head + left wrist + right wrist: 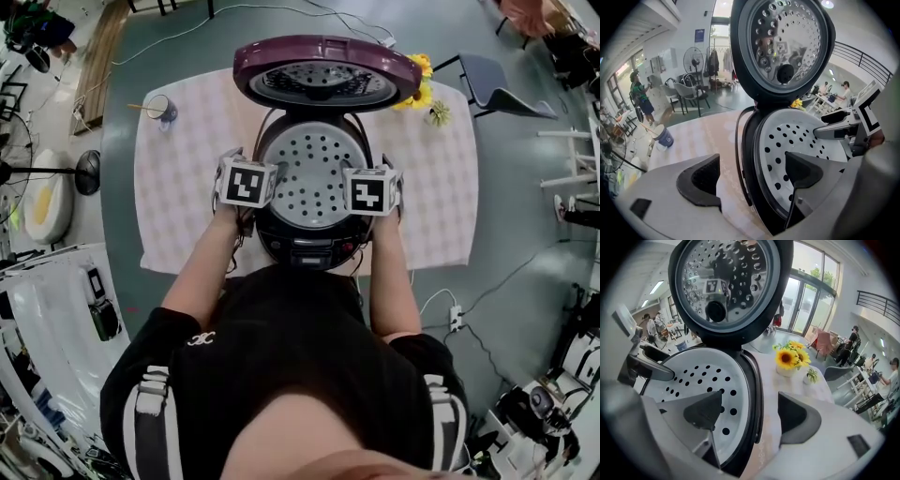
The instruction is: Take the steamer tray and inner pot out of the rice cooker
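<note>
The rice cooker (309,246) stands mid-table with its purple lid (323,80) swung up at the back. A white perforated steamer tray (314,173) fills its mouth and hides the inner pot below. My left gripper (261,183) is at the cooker's left rim, open. In the left gripper view its jaws (750,176) straddle the rim and the thin carrying handle, one jaw over the steamer tray (797,136). My right gripper (364,192) is at the right rim, open. Its jaws (750,413) straddle the rim, one over the steamer tray (698,376).
The table (178,197) has a checked cloth. A blue cup (161,111) stands at the far left corner. A sunflower vase (422,89) and a small plant (438,114) stand at the far right. A grey chair (497,84) is beyond the table.
</note>
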Demonstrator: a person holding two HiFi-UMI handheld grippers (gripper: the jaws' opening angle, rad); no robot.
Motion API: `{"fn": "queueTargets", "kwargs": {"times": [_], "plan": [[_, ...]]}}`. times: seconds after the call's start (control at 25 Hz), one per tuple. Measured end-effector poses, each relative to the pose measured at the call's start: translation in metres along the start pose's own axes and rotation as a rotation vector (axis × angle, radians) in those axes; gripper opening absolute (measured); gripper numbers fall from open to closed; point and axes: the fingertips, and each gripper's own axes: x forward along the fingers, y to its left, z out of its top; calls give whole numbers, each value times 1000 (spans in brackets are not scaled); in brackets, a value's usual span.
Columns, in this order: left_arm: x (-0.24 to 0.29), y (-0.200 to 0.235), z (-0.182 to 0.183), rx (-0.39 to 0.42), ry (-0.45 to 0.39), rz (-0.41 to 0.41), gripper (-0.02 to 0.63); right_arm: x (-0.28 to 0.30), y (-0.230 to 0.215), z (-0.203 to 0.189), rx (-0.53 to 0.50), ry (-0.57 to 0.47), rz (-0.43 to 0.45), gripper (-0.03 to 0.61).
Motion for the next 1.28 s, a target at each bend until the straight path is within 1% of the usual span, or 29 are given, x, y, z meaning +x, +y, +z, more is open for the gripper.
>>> {"fn": "queueTargets", "kwargs": {"times": [0.08,0.16,0.2,0.24,0.32,0.44,0.52,0.64,0.72,0.84,1.04,1.12,1.28], "plan": [[6,2,-3,1,24,19,436,2,0,2,-9,-1,0,373],[11,6,-5,11,42,51,407,4,-2,3,-22,-1,-3,360],[14,6,-6,16,48,63,374,5,-4,2,-23,4,-12,342],[16,6,-7,20,56,73,327,6,-6,1,-22,8,-25,316],[17,4,-8,22,67,81,295,7,-9,0,-17,11,-40,249],[17,3,-7,12,73,74,261,7,-7,0,-8,9,-25,203],[15,4,-7,-1,73,75,209,5,-4,0,-5,2,-14,176],[12,5,-7,-29,72,73,194,-1,1,1,0,-13,-1,149],[10,5,-5,-40,66,80,182,-3,1,2,7,-28,4,146],[5,5,3,-32,20,107,172,-8,-3,5,13,-57,5,144],[-18,2,16,-19,-50,117,166,-29,1,21,11,-137,6,109],[-30,2,23,-11,-86,128,157,-37,3,27,11,-164,14,99],[-53,-4,34,2,-155,123,122,-58,7,35,22,-223,24,70]]}}
